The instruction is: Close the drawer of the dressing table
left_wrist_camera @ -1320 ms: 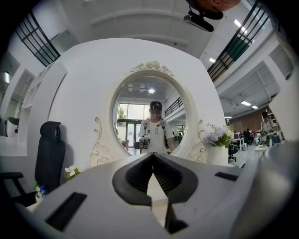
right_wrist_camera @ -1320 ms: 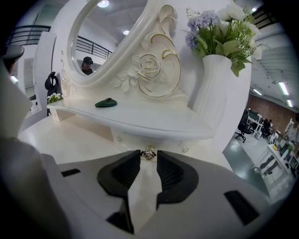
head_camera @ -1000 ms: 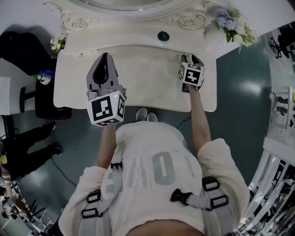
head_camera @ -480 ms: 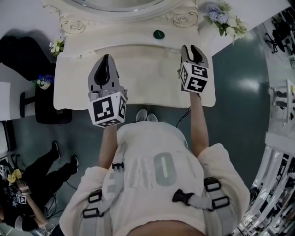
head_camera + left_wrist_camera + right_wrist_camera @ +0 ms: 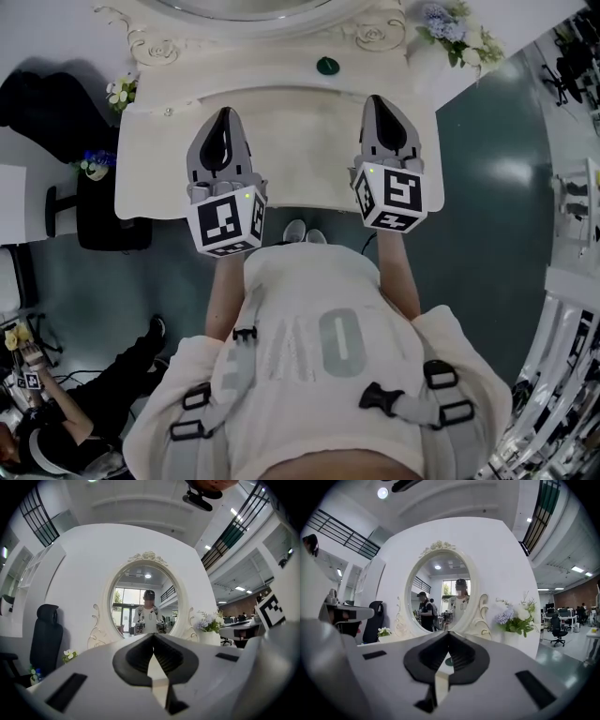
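Note:
The white dressing table (image 5: 281,178) lies below me, its oval mirror (image 5: 146,603) at the back. No drawer sticks out past the table's front edge in the head view; the drawer front itself is hidden under the top. My left gripper (image 5: 223,114) hovers over the table's left half and points at the mirror, jaws shut and empty (image 5: 152,636). My right gripper (image 5: 378,99) is held beside it over the right half, at about the same height, jaws also shut on nothing (image 5: 447,633).
A small dark green knob-like object (image 5: 326,66) sits near the mirror base. Flower bouquets stand at the table's back right (image 5: 457,39) and left (image 5: 119,91). A black chair (image 5: 103,220) is left of the table. A person (image 5: 66,427) is on the floor at lower left.
My right gripper has risen from the table's right front edge, levelled out toward the mirror, and its jaws have shut. The left gripper has stayed almost where it was.

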A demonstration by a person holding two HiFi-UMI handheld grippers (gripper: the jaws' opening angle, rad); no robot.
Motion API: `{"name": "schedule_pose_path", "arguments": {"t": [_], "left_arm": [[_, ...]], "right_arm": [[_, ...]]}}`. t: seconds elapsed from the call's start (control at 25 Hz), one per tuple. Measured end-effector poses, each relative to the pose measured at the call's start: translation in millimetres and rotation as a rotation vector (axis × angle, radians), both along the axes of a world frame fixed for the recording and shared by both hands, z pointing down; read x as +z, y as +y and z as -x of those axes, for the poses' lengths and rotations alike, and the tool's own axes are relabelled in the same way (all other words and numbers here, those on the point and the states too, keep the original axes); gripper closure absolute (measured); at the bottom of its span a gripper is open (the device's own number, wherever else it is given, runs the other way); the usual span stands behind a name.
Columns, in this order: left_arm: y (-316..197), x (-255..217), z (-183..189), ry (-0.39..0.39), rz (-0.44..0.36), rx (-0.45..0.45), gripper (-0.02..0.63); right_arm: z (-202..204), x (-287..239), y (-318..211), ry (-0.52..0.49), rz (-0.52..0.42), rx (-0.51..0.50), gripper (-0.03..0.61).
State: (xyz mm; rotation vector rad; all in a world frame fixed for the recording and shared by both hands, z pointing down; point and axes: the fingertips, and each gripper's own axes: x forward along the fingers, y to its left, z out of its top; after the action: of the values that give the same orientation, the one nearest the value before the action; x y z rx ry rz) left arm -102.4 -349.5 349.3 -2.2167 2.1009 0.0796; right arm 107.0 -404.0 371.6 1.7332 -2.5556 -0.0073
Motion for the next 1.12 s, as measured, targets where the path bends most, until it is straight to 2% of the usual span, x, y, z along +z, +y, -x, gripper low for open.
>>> {"name": "schedule_pose_path", "arguments": {"t": [0.24, 1.12], "left_arm": [[2, 2, 0, -0.002, -0.001, 0.003, 0.595], [-2, 6, -9, 0.008, 0.011, 0.033, 0.595]], "right_arm": [[14, 4, 19, 0.039, -0.001, -0.047, 0.571], [8, 4, 19, 0.058, 0.004, -0.029, 0.571]]}}
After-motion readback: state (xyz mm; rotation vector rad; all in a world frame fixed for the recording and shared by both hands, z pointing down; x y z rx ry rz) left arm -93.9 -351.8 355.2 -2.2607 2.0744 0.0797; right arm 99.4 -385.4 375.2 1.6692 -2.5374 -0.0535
